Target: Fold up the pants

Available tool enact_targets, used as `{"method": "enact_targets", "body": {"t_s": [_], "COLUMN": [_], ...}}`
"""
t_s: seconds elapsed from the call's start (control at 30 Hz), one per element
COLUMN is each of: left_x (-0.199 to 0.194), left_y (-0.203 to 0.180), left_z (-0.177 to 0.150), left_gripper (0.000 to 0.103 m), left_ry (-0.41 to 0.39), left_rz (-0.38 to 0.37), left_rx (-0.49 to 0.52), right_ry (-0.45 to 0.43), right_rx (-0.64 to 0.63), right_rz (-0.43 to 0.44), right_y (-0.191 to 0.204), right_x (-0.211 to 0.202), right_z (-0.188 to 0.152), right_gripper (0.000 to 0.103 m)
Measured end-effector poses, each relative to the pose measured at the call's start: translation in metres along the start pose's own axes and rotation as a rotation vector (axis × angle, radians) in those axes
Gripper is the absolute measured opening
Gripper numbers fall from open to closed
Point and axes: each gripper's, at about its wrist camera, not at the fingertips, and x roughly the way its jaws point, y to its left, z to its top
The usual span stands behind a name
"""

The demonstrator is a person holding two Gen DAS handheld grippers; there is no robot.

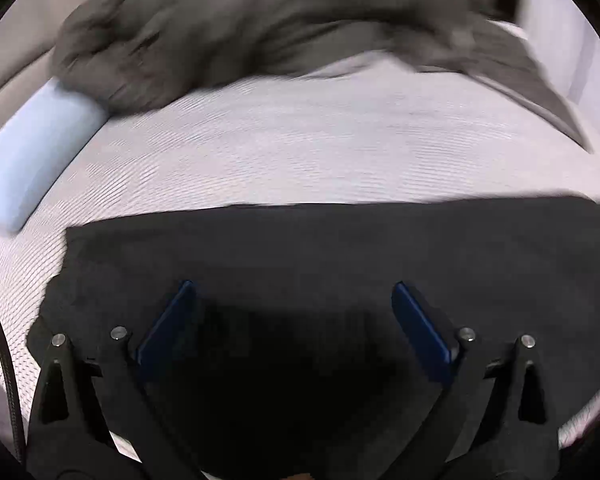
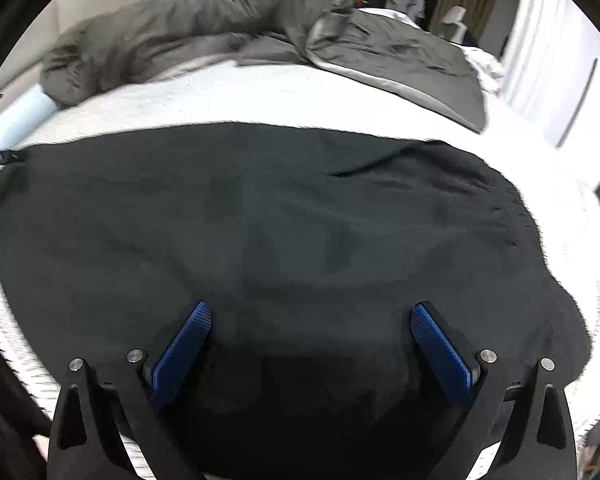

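Observation:
Black pants (image 1: pixel 320 248) lie spread flat on a white bed (image 1: pixel 300 152); in the left wrist view their far edge runs straight across the middle. My left gripper (image 1: pixel 292 292) hovers over them, open, its blue pads (image 1: pixel 168 324) wide apart with nothing between. In the right wrist view the pants (image 2: pixel 260 216) fill most of the frame, with a crease near the far right and a small label at the left edge. My right gripper (image 2: pixel 310 314) is open above the near part of the cloth, its blue pads (image 2: pixel 440 348) holding nothing.
A rumpled grey duvet (image 2: pixel 220 28) is bunched along the far side of the bed (image 2: pixel 260 96). A pale blue pillow (image 1: pixel 32 156) lies at the left edge. Curtains and a white chair (image 2: pixel 456 20) stand beyond the bed at the right.

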Motion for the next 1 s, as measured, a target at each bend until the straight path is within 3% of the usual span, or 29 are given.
{"method": "enact_targets", "body": {"t_s": [0.07, 0.2, 0.27, 0.33, 0.37, 0.43, 0.47, 0.63, 0.77, 0.87, 0.93, 1.0], "left_x": [-0.017, -0.033, -0.030, -0.029, -0.027, -0.024, -0.025, -0.025, -0.029, -0.031, -0.030, -0.021], "left_y": [-0.039, -0.140, -0.180, -0.210, -0.222, -0.241, -0.248, -0.244, -0.229, -0.206, -0.197, -0.195], "left_z": [-0.009, -0.037, -0.049, -0.061, -0.067, -0.079, -0.084, -0.090, -0.087, -0.066, -0.048, -0.035], "left_gripper": [0.102, 0.102, 0.102, 0.102, 0.102, 0.102, 0.102, 0.103, 0.103, 0.103, 0.103, 0.103], "left_ry": [-0.024, -0.031, -0.018, 0.006, 0.021, 0.050, 0.042, 0.035, 0.028, -0.001, -0.013, 0.009], "left_rz": [-0.064, -0.295, -0.350, -0.352, -0.369, -0.396, -0.373, -0.407, -0.400, -0.354, -0.352, -0.329], "left_rx": [0.065, 0.167, 0.229, 0.274, 0.290, 0.327, 0.355, 0.334, 0.327, 0.268, 0.231, 0.217], "right_ry": [-0.017, -0.009, -0.007, -0.010, -0.008, -0.003, 0.001, 0.014, -0.005, -0.075, -0.132, -0.126], "right_rx": [-0.011, -0.107, -0.184, -0.205, -0.198, -0.153, -0.107, 0.179, 0.205, 0.147, 0.114, 0.082], "right_rz": [0.078, 0.128, 0.121, 0.128, 0.119, 0.003, -0.082, -0.303, -0.338, -0.266, -0.171, -0.058], "right_y": [0.013, 0.047, 0.059, 0.051, 0.042, 0.010, -0.015, -0.103, -0.103, -0.077, -0.049, -0.018], "right_x": [-0.004, 0.000, 0.002, 0.002, 0.001, -0.002, -0.002, -0.007, -0.013, -0.024, -0.028, -0.017], "right_z": [0.002, 0.002, -0.003, -0.009, -0.011, -0.019, -0.023, -0.037, -0.029, -0.016, -0.002, 0.021], "right_gripper": [0.102, 0.102, 0.102, 0.102, 0.102, 0.102, 0.102, 0.101, 0.102, 0.102, 0.102, 0.102]}}
